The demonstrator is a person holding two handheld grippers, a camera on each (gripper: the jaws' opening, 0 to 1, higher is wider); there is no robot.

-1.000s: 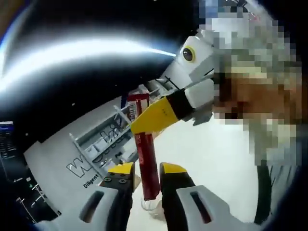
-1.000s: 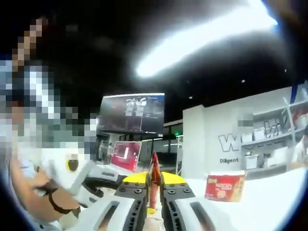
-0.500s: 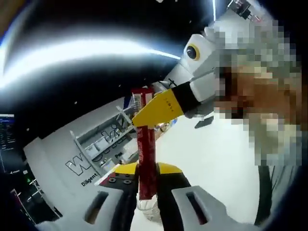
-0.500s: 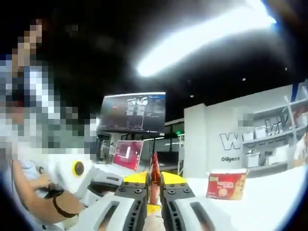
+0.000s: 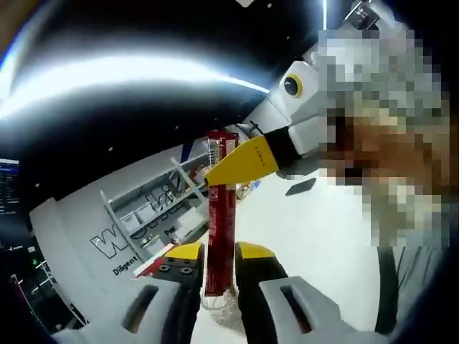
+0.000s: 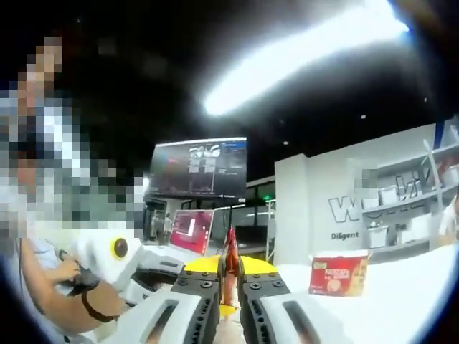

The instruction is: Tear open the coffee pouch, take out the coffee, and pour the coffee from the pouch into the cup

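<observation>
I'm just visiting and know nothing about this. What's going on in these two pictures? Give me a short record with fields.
held item: a red coffee pouch, a slim stick, standing upright
left gripper: shut on the pouch's lower part
right gripper: shut on the pouch's upper end
pouch state: no tear visible
below the pouch: a clear cup, partly hidden by the jaws
on the white table: a red box
background: shelves on a white wall, a screen

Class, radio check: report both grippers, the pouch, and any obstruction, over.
Left gripper shut on pouch, low end. Right gripper shut on its top. Pouch upright, not seen torn. Cup below. Nothing in the way.
</observation>
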